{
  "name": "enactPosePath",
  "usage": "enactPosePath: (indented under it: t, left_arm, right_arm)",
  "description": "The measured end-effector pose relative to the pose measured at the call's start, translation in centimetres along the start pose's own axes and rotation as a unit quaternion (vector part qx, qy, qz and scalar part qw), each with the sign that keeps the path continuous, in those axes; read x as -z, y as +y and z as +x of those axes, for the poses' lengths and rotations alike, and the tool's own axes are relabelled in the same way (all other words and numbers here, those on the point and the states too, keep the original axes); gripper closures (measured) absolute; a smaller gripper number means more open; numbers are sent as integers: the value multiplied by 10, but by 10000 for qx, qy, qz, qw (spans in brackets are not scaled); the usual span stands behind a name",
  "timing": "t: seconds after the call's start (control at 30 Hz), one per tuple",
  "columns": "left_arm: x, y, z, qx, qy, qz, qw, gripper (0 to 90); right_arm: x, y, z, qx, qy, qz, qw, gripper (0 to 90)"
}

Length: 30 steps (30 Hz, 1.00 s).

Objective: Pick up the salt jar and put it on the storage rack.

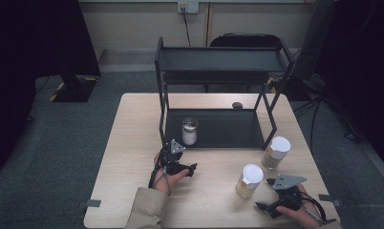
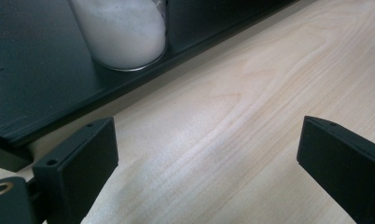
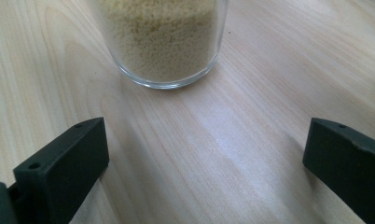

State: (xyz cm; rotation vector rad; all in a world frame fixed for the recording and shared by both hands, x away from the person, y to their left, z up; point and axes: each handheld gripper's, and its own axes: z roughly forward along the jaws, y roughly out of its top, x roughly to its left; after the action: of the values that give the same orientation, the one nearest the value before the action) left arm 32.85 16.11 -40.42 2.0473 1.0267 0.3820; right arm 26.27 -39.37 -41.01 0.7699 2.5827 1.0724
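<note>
Jar of white powder (image 1: 189,131) stands upright on the bottom shelf of the black rack (image 1: 218,62), near that shelf's front left corner, just behind the front lip. In the left gripper view the same jar (image 2: 122,32) sits at the top, its glass base resting on the dark shelf, the wood of the table (image 2: 232,121) in front of it.

Left gripper (image 1: 186,168) rests low over the table just in front of the rack's left leg, near the jar but apart from it. Its jaws are spread wide with nothing between them but bare wood.

Right gripper (image 1: 271,194) sits at the front right of the table. Its jaws are also spread wide, nothing clamped. Directly ahead of it stands a jar of yellow grain (image 3: 164,39), upright on the table and clear of both jaws; from above this jar (image 1: 250,180) carries a white lid. A second white-lidded jar (image 1: 276,152) stands just behind it, beside the rack's right front leg.

A small dark object (image 1: 237,105) lies on the table behind the rack; too small to identify.
</note>
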Motion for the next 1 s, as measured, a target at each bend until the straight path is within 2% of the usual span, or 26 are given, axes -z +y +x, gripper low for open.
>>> enactPosePath:
  t: [1.0]
  left_arm:
    - [7, -20, -2, 30, -79, 76, 9999, 49]
  right_arm:
    - [0, 0, 0, -1, 1, 0, 10000, 0]
